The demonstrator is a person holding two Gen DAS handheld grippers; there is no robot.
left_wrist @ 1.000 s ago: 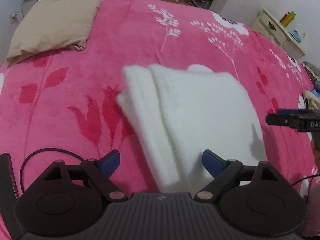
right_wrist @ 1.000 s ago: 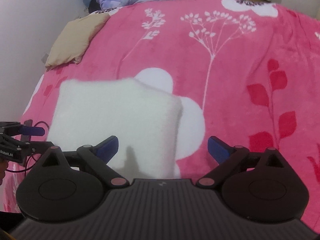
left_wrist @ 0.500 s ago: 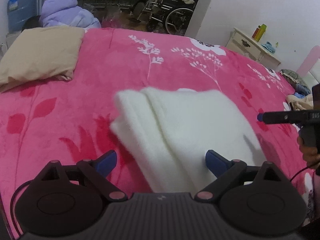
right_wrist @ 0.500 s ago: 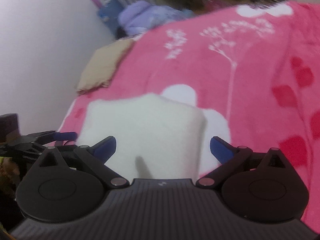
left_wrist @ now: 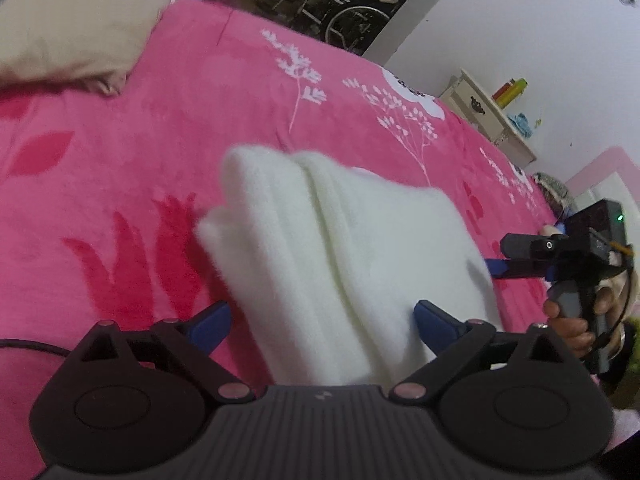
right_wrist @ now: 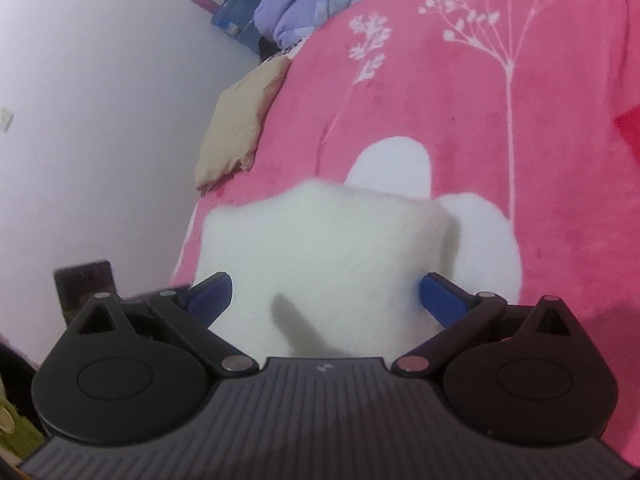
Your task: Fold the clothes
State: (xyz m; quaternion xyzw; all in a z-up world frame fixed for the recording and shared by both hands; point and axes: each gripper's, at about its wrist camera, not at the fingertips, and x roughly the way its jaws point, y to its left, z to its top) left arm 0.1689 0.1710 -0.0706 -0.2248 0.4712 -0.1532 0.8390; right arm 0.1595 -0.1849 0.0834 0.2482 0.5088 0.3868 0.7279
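Both the left gripper (left_wrist: 322, 320) and the right gripper (right_wrist: 325, 294) are black ribbed housings with round hubs, silver pivot screws and blue fingertips (left_wrist: 210, 322).

Soft, even indoor light, bright on the white wall (left_wrist: 520, 20) and dim in the far doorway. Motion-blurred throughout, worst on the white folded garment (right_wrist: 320, 248), with a thin grey shadow (right_wrist: 296, 328) across its near edge. Strong fisheye bending and dark vignetted corners.
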